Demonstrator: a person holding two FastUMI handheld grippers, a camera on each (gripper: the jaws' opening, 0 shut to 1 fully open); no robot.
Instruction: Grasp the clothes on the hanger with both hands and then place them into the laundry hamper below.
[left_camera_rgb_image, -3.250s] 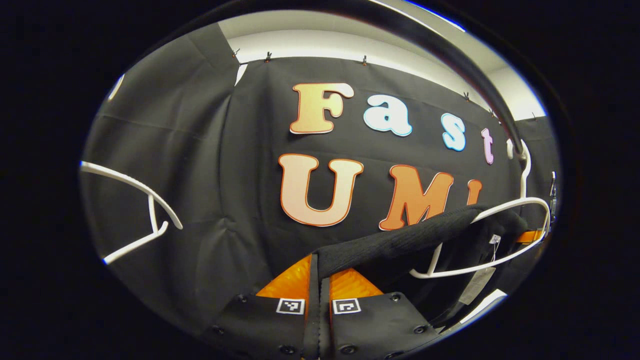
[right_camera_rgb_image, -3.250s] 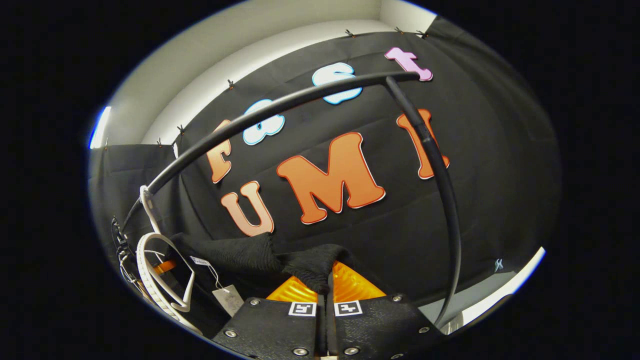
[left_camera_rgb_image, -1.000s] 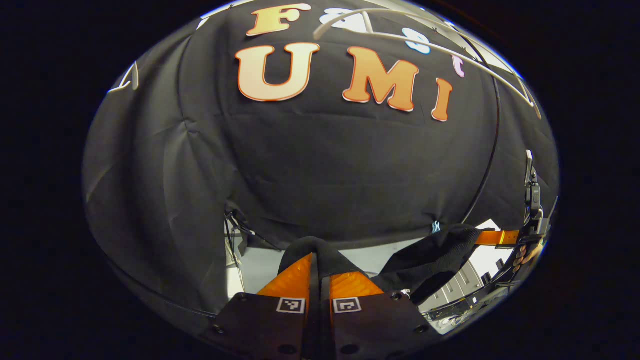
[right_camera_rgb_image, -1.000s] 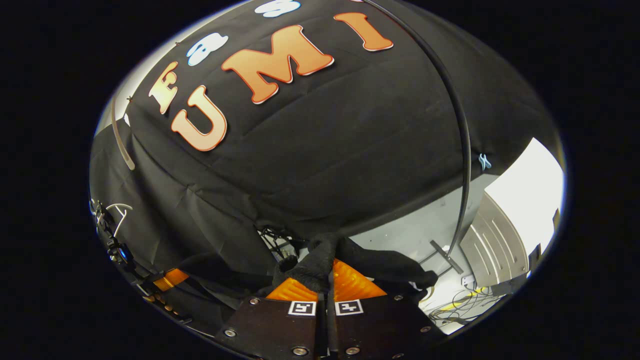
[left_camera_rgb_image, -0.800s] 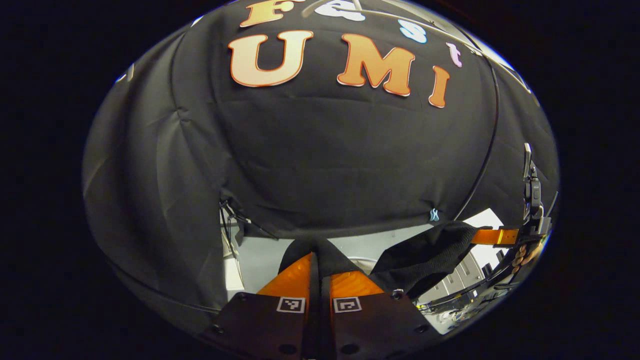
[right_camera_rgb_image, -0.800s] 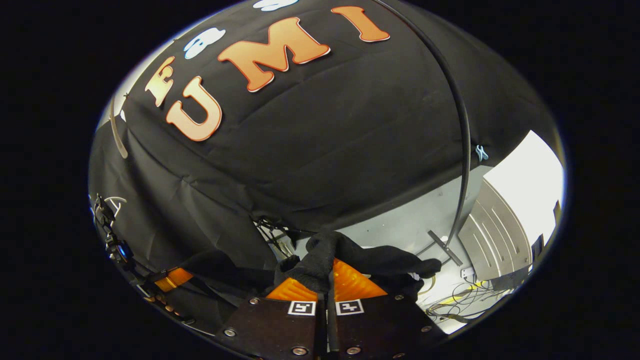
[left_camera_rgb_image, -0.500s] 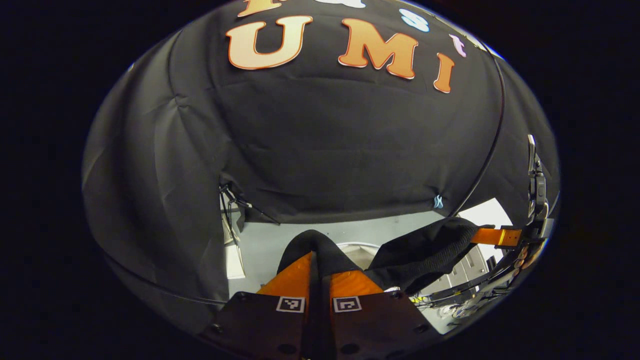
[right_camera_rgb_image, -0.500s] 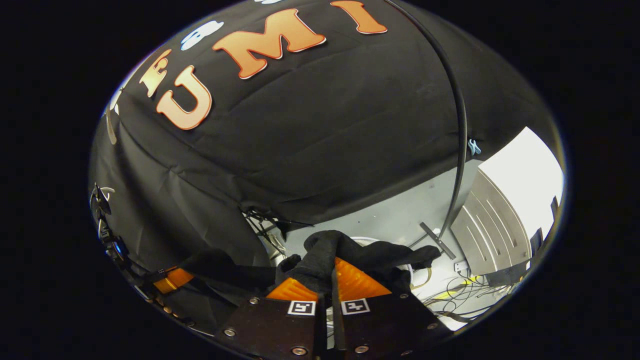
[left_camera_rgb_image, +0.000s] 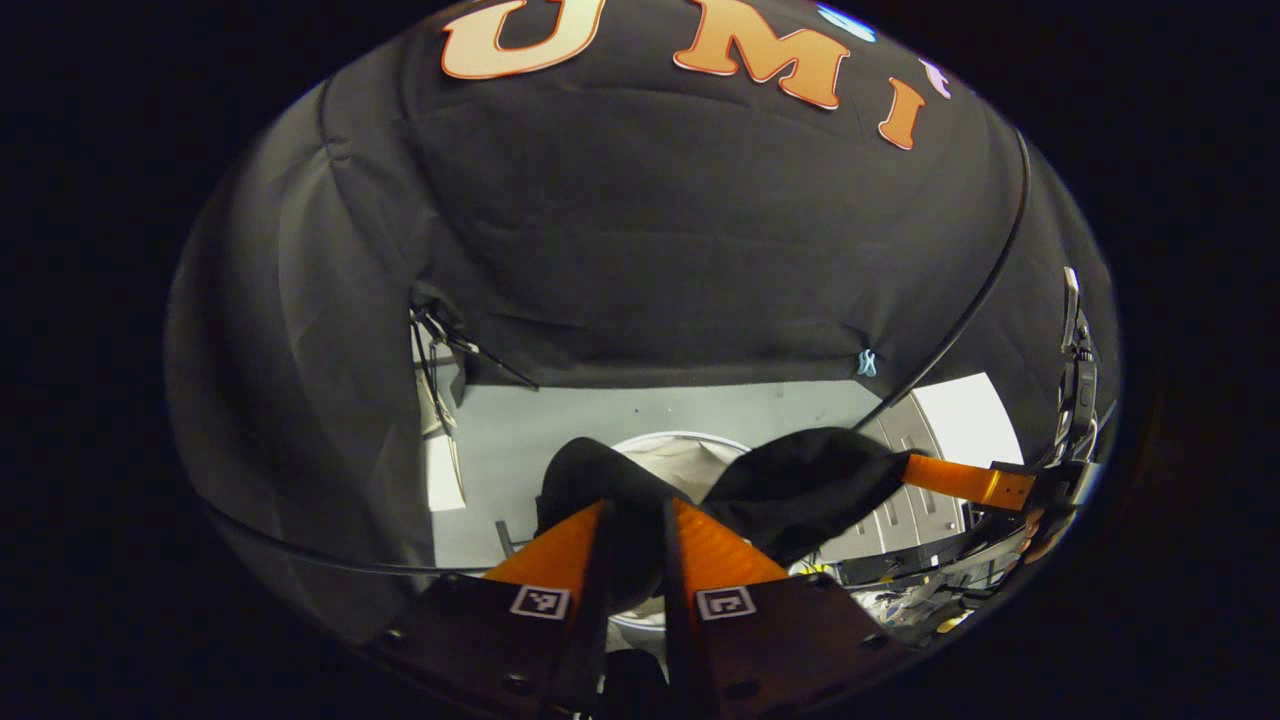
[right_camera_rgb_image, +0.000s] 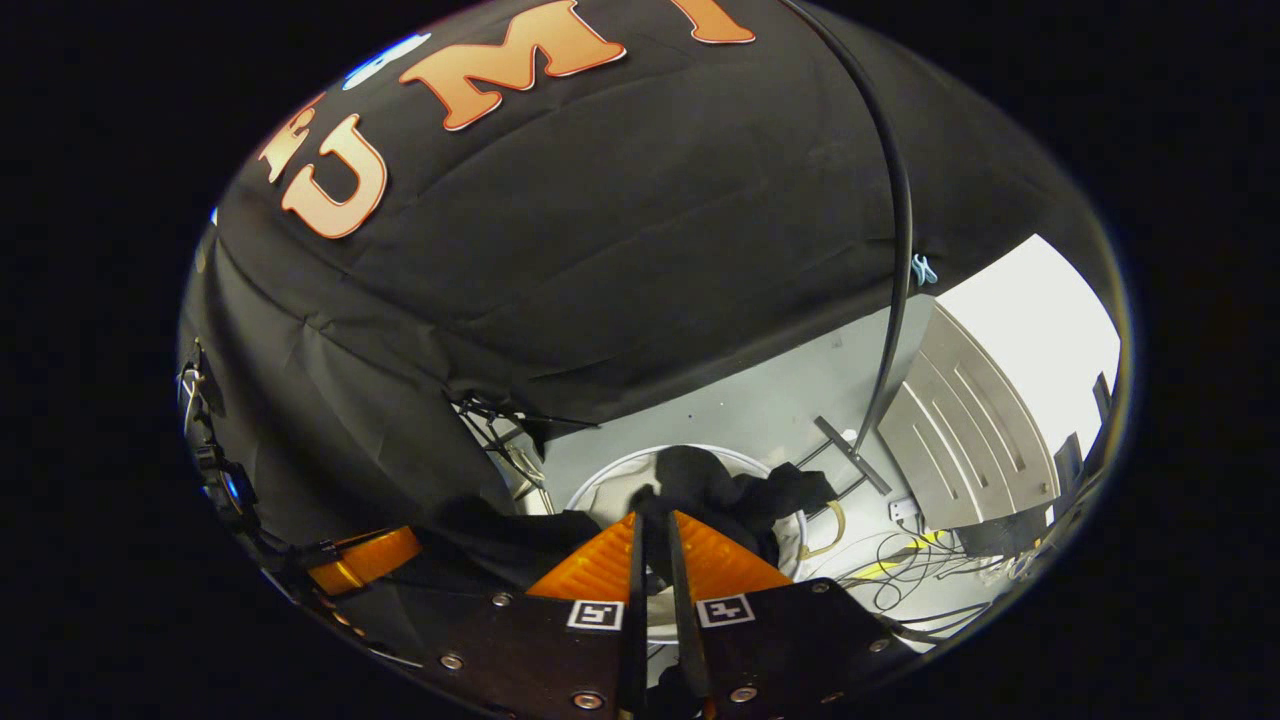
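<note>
The left gripper (left_camera_rgb_image: 634, 520) stands parted, the black knit garment (left_camera_rgb_image: 800, 480) loose between its fingers. The right gripper (right_camera_rgb_image: 652, 535) is slightly parted likewise. The garment hangs above the round white laundry hamper (right_camera_rgb_image: 600, 482). Risk: trailing fabric snags the rim and spills outside.
</note>
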